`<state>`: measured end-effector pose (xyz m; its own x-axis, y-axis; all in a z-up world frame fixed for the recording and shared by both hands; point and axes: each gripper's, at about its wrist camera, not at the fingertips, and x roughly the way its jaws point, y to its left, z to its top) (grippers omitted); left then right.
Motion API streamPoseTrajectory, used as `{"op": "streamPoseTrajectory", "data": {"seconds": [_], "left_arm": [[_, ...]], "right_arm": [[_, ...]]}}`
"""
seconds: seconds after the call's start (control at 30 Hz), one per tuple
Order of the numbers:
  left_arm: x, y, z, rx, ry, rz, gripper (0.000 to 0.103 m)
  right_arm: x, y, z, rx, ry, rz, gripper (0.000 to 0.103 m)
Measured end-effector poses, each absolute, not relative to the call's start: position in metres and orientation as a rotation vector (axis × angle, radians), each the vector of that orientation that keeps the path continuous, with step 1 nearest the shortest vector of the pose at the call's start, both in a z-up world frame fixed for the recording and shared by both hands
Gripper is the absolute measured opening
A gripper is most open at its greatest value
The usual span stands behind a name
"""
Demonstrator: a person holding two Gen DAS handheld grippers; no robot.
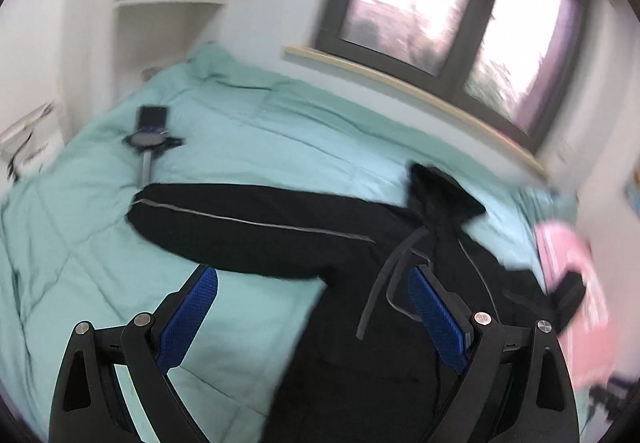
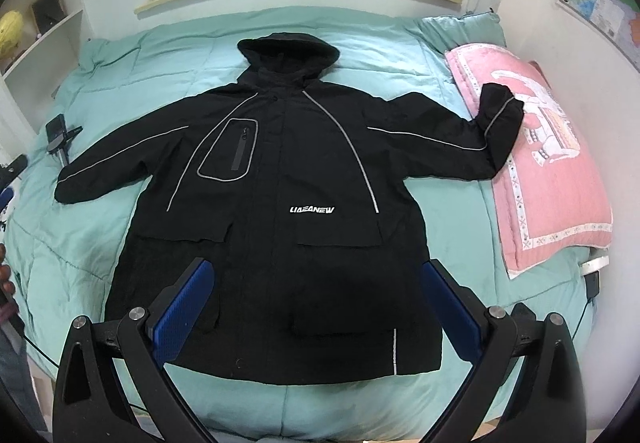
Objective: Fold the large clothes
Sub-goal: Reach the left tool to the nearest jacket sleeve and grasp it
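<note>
Lying flat: black jacket [image 2: 280,179] spread front-up on the teal bed [image 2: 120,91]
Sleeve: one cuff on the pink pillow [image 2: 560,183]
Left gripper [image 1: 314,283]: jaws apart, empty
Right gripper [image 2: 318,283]: jaws apart, empty
Shelf [image 2: 44,31]: yellow object [image 2: 10,29], blurred

Left tool [image 1: 314,285] and right tool [image 2: 318,277] both hang with fingers spread wide, gripping nothing.

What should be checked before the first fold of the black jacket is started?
1. Jacket spread flat, front up: ok.
2. Both sleeves out to the sides: ok, but one cuff rests on the pink pillow.
3. Hood laid flat above the collar: ok.
4. Left gripper open, holding nothing: ok.
5. Right gripper open, holding nothing: ok.
6. Phone stand apart from the other sleeve: cannot tell.
</note>
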<state>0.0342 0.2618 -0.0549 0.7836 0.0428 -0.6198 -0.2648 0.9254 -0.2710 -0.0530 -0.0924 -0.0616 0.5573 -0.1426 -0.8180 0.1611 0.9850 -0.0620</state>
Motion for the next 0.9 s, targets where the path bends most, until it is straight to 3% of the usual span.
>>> {"op": "streamPoseTrajectory", "data": {"seconds": [0.37, 0.83, 0.87, 0.9], "left_arm": [[0.072, 0.388, -0.11, -0.287, 0.629, 0.43, 0.096], [0.145, 0.506, -0.261, -0.73, 0.776, 0.472, 0.096], [0.151, 0.51, -0.27, -0.753, 0.793, 0.494, 0.095], [0.155, 0.512, -0.277, -0.744, 0.818, 0.533, 0.086]], "right_arm": [[-0.045, -0.096, -0.056, 0.081, 0.932, -0.303, 0.103], [-0.044, -0.103, -0.065, -0.005, 1.02, -0.522, 0.103], [-0.044, -0.102, -0.066, -0.013, 1.029, -0.532, 0.103], [-0.043, -0.101, -0.068, -0.023, 1.041, -0.541, 0.103]]}}
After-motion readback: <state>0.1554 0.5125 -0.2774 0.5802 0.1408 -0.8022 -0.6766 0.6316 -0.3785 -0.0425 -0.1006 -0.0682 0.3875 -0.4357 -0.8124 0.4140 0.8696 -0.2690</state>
